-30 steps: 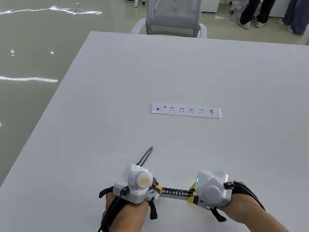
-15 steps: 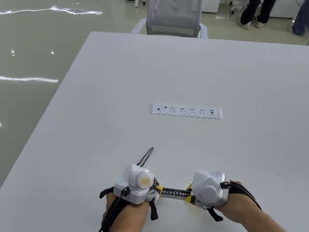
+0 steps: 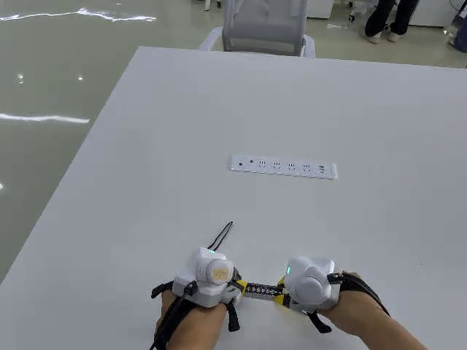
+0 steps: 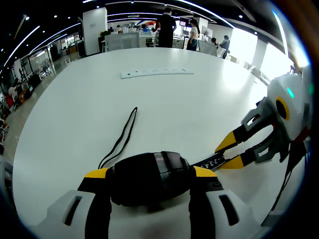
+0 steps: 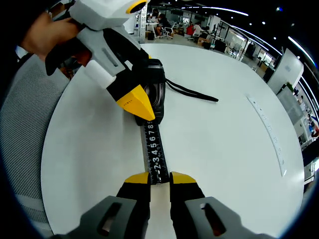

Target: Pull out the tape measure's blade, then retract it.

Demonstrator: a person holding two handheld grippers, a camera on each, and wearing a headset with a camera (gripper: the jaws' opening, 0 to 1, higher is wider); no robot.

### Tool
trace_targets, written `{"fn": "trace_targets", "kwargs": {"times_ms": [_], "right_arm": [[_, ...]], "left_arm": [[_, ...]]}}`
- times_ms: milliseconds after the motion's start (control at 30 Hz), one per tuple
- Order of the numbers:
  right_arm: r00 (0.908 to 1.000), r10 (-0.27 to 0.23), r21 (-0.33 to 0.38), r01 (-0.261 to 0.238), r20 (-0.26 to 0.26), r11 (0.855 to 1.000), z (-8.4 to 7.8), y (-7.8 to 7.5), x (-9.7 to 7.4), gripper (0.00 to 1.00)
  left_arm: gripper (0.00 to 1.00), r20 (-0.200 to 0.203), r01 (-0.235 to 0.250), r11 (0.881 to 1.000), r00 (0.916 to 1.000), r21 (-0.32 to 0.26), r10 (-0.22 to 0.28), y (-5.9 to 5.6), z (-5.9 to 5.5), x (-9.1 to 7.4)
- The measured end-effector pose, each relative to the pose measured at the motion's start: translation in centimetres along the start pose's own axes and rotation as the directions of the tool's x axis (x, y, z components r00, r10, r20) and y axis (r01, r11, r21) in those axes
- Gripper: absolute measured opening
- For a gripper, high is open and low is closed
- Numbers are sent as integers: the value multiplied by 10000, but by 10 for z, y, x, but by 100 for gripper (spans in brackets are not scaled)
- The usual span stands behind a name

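The black tape measure case [image 4: 149,177] sits between the yellow-tipped jaws of my left gripper [image 4: 149,174], which is shut on it; its black wrist strap [image 4: 119,139] trails over the white table. A short length of black blade with white numbers [image 5: 153,152] runs from the case [image 5: 154,94] to my right gripper [image 5: 159,177], which is shut on the blade's end. In the head view the left gripper [image 3: 232,288] and right gripper [image 3: 281,292] face each other near the table's front edge, with the blade [image 3: 257,291] stretched between them.
A white power strip [image 3: 283,167] lies mid-table, beyond the grippers. The white table [image 3: 277,102] stretches far ahead. A grey mesh chair [image 3: 264,25] stands at its far edge, and people stand in the background.
The right gripper has moved left toward the left gripper, and the exposed blade between them is shorter. The left gripper has stayed in place.
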State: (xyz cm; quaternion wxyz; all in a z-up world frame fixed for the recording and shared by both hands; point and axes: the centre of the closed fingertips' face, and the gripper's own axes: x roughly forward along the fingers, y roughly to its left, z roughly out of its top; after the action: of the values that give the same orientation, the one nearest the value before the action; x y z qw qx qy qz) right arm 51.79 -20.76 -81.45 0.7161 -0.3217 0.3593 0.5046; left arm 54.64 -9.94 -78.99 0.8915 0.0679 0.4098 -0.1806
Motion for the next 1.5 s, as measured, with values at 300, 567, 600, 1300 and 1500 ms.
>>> {"fn": "trace_targets", "kwargs": {"times_ms": [300, 567, 600, 1300, 1500], "right_arm": [[10000, -38, 33, 38, 49, 10000, 5, 1, 4, 13], [10000, 2, 17, -2, 23, 10000, 7, 2, 5, 13], [10000, -13, 28, 13, 39, 10000, 7, 2, 5, 13], [9997, 57, 81, -59, 246, 9999, 20, 2, 15, 13], [9992, 212, 67, -215, 353, 9997, 21, 4, 14, 13]], "left_arm": [[60, 26, 0, 10000, 10000, -1, 0, 0, 0, 0], [60, 23, 0, 10000, 10000, -5, 0, 1, 0, 1], [60, 30, 1, 10000, 10000, -2, -1, 1, 0, 1], [60, 40, 9, 10000, 10000, -15, -8, 1, 0, 2], [60, 52, 17, 10000, 10000, -15, -17, 1, 0, 2]]}}
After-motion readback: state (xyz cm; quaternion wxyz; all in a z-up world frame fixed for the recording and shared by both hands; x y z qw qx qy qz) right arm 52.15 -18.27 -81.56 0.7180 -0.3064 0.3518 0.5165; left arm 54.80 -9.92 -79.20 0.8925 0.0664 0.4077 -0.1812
